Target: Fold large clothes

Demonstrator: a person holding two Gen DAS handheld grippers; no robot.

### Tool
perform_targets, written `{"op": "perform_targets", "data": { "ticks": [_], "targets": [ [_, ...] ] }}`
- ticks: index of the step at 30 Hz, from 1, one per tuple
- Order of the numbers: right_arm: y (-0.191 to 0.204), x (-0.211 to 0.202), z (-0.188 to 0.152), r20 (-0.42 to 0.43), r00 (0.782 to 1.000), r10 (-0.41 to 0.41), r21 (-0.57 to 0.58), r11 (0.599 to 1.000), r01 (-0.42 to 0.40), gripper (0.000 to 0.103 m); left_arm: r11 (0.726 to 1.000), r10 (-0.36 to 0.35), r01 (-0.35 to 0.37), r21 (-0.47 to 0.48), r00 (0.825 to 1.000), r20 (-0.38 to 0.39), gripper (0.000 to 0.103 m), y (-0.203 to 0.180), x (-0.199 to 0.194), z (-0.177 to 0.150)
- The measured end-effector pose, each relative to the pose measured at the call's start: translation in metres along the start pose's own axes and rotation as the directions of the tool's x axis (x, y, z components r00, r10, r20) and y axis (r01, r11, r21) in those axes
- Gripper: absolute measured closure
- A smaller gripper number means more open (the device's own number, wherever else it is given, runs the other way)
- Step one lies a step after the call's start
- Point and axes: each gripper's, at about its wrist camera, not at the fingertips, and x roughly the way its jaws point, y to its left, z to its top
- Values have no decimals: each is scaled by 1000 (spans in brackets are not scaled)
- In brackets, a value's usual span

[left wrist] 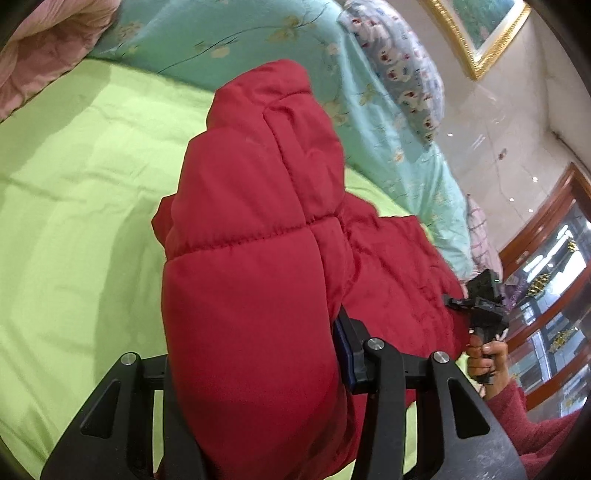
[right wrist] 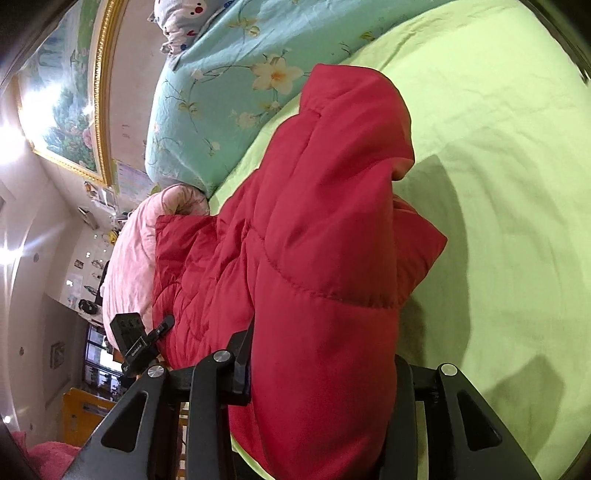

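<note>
From the left wrist, a red padded jacket [left wrist: 258, 229] is seen bunched and lifted above a bed covered by a lime-green sheet [left wrist: 74, 206]. A thick fold of the jacket is pinched between the two black fingers of the left claw [left wrist: 255, 365], and the padding bulges out over both fingers so that the pads are mostly hidden. Beyond the jacket, a turquoise flowered quilt [left wrist: 236, 40] is laid across the far side of the sheet, with a pink blanket [left wrist: 40, 48] at its left end and a patterned pillow [left wrist: 402, 62] at its right end. To the right of the jacket, the right claw [left wrist: 480, 295] is seen from the side, gripped by a hand [left wrist: 484, 358] in a red sleeve, with its fingers buried in the jacket's edge. A gold-framed picture [left wrist: 480, 33] is hung on the wall behind the pillow.

From the right wrist, the jacket [right wrist: 325, 229] is seen draped forward from the right claw [right wrist: 325, 373], whose fingers are pressed onto a fat fold of it. The rest of the jacket is trailed to the left, toward the left claw [right wrist: 147, 336], which is seen at the jacket's far edge. The green sheet [right wrist: 498, 147] lies to the right of the jacket, and the jacket's shadow is cast on it. The flowered quilt [right wrist: 207, 85] and the pink blanket [right wrist: 129, 258] are seen behind the jacket.
</note>
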Motion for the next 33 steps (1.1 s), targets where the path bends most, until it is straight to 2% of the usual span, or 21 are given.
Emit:
{"op": "perform_targets", "data": {
  "ticks": [4,12,15,17,18,19,22,26,30,33],
  "targets": [
    [-14,8,2,11,999,-34,41,999,33,62,999,30,-31,-44,999,-24,54,20,16,-3],
    [-36,11,-10,19,998,-61,62,996,60,50,996,82,-82,-36,997,-14,37,26,26,-14],
    [-37,10,-12,20,998,-67,66,996,66,47,992,127,-127,-21,992,-6,30,23,23,-17],
    [-37,9,-13,18,997,-74,70,995,73,42,986,166,-166,-15,986,-2,21,20,20,-16],
    [-37,8,-13,15,997,-78,77,994,76,36,982,189,-189,-11,982,-2,14,19,19,-16],
    [-38,7,-14,13,997,-79,80,994,78,33,978,209,-209,-8,978,-2,11,19,15,-16],
    [-39,3,-15,7,996,-88,89,992,87,26,978,208,-208,-10,978,-8,11,21,6,-15],
    [-37,-6,-19,13,995,-94,97,991,92,24,975,220,-221,-27,975,-17,11,27,-10,-16],
    [-27,-18,-24,27,990,-137,66,989,135,24,960,279,-278,-39,960,6,11,28,-27,-20],
    [-13,-32,-28,70,978,-198,21,980,197,24,951,308,-306,-41,949,62,11,22,-44,-22]
  ]
}}
